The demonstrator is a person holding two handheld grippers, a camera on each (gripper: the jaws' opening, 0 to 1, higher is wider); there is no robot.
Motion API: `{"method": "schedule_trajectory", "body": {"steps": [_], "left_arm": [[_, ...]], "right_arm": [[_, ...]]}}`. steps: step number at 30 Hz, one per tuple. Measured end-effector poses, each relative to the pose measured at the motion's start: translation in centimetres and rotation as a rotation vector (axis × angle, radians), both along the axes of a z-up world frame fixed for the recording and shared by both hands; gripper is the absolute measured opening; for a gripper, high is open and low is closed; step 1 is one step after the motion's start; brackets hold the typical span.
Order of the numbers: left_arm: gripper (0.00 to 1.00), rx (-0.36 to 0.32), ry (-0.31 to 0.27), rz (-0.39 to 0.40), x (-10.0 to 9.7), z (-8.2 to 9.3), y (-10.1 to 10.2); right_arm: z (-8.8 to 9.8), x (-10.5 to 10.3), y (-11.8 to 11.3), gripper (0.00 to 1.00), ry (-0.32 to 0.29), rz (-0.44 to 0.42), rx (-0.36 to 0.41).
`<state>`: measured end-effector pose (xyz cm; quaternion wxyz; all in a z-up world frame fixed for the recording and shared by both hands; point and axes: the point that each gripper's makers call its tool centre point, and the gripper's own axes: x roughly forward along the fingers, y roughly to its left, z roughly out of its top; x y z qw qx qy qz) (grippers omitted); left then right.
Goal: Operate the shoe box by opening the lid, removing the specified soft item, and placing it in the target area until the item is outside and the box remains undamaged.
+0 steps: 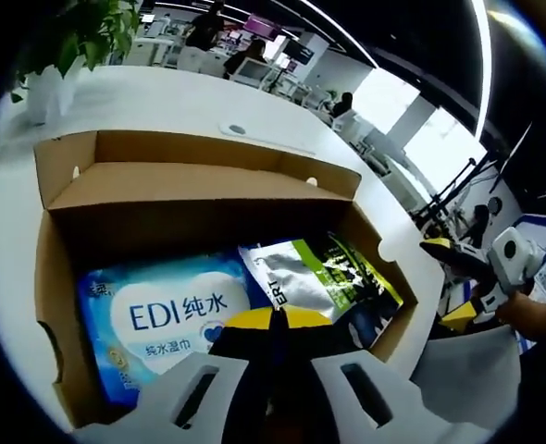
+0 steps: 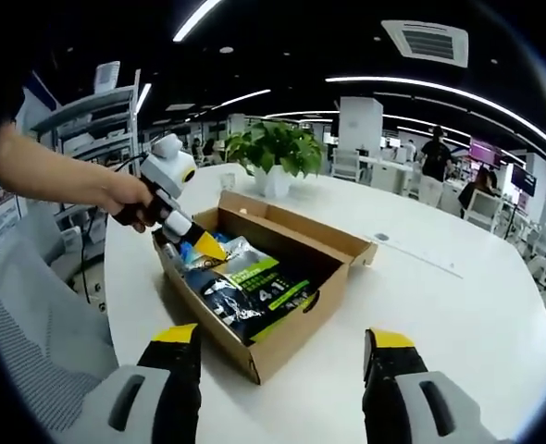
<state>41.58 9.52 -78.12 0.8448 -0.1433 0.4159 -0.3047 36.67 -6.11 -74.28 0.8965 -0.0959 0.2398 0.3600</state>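
Table [image 2: 458, 305] carries the open shoe box [image 2: 296, 319]. Blue wipes pack [image 1: 162, 319] lies inside, directly ahead of the left gripper [image 1: 271, 324], long axis crosswise to its jaws, which appear closed together. Right gripper [image 2: 282, 347] waits farther off, jaws apart, empty.
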Motion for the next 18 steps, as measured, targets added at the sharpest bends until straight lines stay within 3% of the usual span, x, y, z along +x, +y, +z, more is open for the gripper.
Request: {"method": "schedule_trajectory", "body": {"steps": [18], "left_arm": [[0.0, 0.025, -0.045, 0.037, 0.4, 1.4, 2.7]], "right_arm": [[0.8, 1.0, 3.0, 0.6, 0.026, 0.004, 0.086]]}}
